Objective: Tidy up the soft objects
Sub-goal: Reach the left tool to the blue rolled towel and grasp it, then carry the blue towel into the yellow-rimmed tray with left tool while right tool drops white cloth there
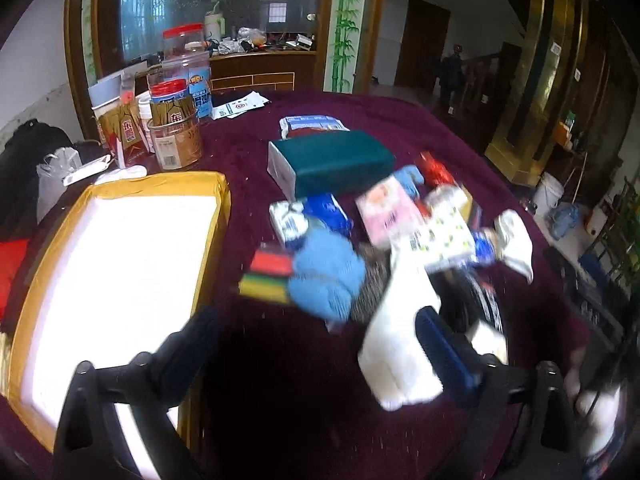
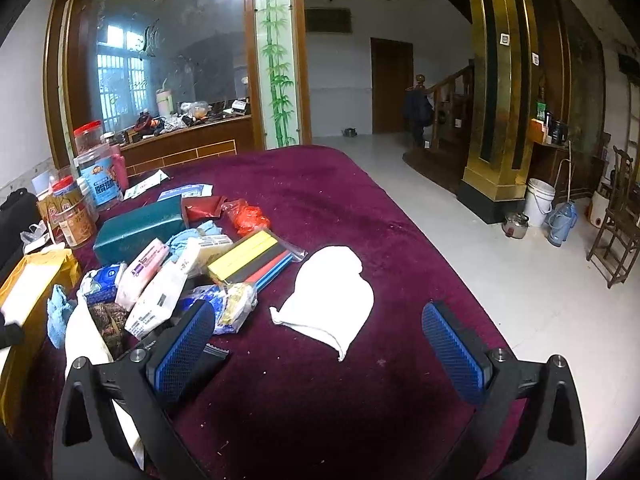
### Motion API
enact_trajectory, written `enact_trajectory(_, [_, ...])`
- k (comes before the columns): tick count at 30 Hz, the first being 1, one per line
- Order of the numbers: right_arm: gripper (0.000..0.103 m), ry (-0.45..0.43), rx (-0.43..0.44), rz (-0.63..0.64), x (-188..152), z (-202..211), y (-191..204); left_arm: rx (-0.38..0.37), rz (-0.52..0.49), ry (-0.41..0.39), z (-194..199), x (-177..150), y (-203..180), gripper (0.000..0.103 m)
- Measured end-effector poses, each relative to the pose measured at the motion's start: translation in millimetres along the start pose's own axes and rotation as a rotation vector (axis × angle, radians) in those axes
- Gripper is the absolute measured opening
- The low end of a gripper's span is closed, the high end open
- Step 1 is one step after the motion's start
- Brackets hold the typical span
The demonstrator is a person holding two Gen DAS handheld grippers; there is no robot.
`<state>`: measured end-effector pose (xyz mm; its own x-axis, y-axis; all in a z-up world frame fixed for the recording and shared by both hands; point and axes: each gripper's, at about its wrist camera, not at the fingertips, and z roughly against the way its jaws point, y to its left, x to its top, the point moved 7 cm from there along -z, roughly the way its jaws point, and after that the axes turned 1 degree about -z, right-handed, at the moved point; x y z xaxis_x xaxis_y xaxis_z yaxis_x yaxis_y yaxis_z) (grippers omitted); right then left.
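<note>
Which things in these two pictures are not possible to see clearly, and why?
- Left wrist view: the pile of packets is motion-blurred, so labels are unreadable.
- Left wrist view: the inside of the yellow box is overexposed white; contents unknown.
- Right wrist view: the white cloth is partly hidden behind a gripper finger.
- Right wrist view: jar print is too small.

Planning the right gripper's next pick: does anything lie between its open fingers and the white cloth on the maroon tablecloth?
Nothing visible does. The white cloth lies flat and alone straight ahead of the right gripper, with only bare maroon tablecloth between them. The pile of packets sits off to the left, beside the left finger.
</note>
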<state>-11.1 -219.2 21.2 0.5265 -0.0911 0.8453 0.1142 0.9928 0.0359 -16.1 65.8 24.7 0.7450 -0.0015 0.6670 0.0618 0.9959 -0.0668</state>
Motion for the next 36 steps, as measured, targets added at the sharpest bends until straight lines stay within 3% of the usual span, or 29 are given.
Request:
enact_trajectory(2, [0.103, 0.000, 0.003, 0.004, 0, 0, 1, -0.022, 0.020, 0.004, -8, 11, 6, 0.081])
enact_trajectory(10, [0.103, 0.019, 0.001, 0.009, -2, -3, 4, -0.010, 0.002, 0.073, -48, 17, 9, 0.081])
enact_trajectory(12, [0.103, 0.023, -0.004, 0.012, -2, -4, 3, -0.019, -0.007, 0.080, -56, 20, 6, 0.077])
enact_trajectory(14, [0.103, 0.026, -0.008, 0.011, -3, -4, 3, -0.004, -0.023, 0.093, -67, 22, 5, 0.041])
enact_trajectory(17, [0.103, 0.038, -0.014, 0.014, -4, -7, 2, -0.047, -0.019, 0.124, -76, 22, 0, 0.040])
enact_trajectory(20, [0.103, 0.050, -0.019, 0.020, -5, -9, 3, -0.074, -0.011, 0.085, -66, 22, -3, 0.040])
enact_trajectory(28, [0.103, 0.074, -0.010, 0.005, -7, -13, 0, -0.186, 0.046, -0.030, 4, 17, -2, 0.040])
enact_trajectory(32, [0.103, 0.094, 0.087, 0.023, -8, 5, 12, -0.235, 0.081, -0.080, 39, 4, 9, 0.040])
enact_trajectory(36, [0.103, 0.123, 0.300, 0.088, -5, 38, 65, -0.242, 0.121, -0.100, 58, -11, 29, 0.040])
